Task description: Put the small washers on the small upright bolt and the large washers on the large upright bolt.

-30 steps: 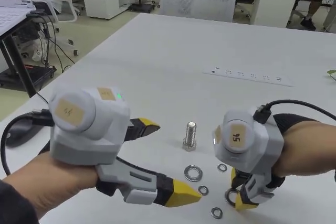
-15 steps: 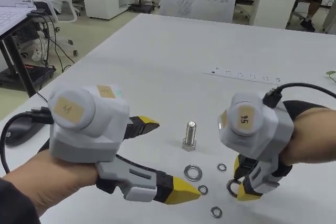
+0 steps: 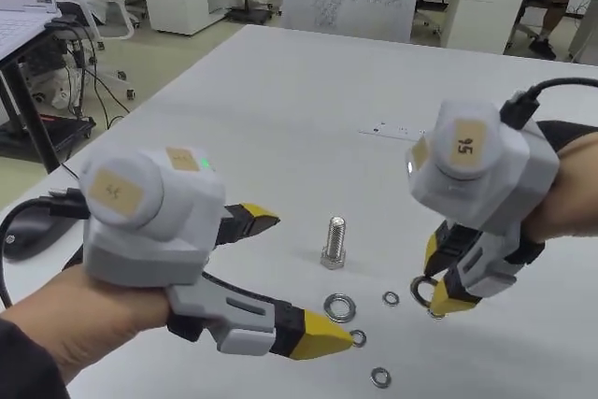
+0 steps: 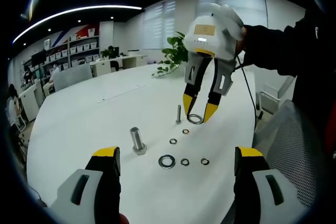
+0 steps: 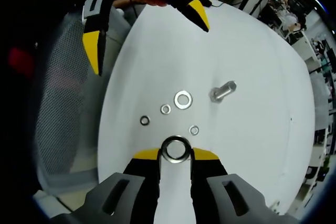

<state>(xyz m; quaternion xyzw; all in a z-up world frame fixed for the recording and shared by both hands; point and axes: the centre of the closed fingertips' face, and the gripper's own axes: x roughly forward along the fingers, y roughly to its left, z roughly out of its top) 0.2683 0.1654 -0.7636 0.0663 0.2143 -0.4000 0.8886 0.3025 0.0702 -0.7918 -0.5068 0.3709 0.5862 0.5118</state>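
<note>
My right gripper (image 3: 439,279) is shut on a large washer (image 5: 176,148), held edge-on a little above the table, to the right of the large upright bolt (image 3: 334,242). In the left gripper view this gripper (image 4: 201,115) hangs with the washer (image 4: 195,118) just right of the small upright bolt (image 4: 178,114). Another large washer (image 3: 340,306) lies flat in front of the large bolt. Small washers (image 3: 391,299) (image 3: 359,337) (image 3: 380,377) lie scattered near it. At the front left, my left gripper (image 3: 290,277) is open and holds nothing.
A white power strip (image 3: 397,131) lies on the white table (image 3: 280,109) farther back. A grey chair (image 3: 350,5) stands at the far edge. A black desk with cables (image 3: 37,91) stands to the left, and the table's near edge is close to my hands.
My right gripper has risen from the table and moved up and to the right, carrying the large washer. The left gripper has stayed in place, open.
</note>
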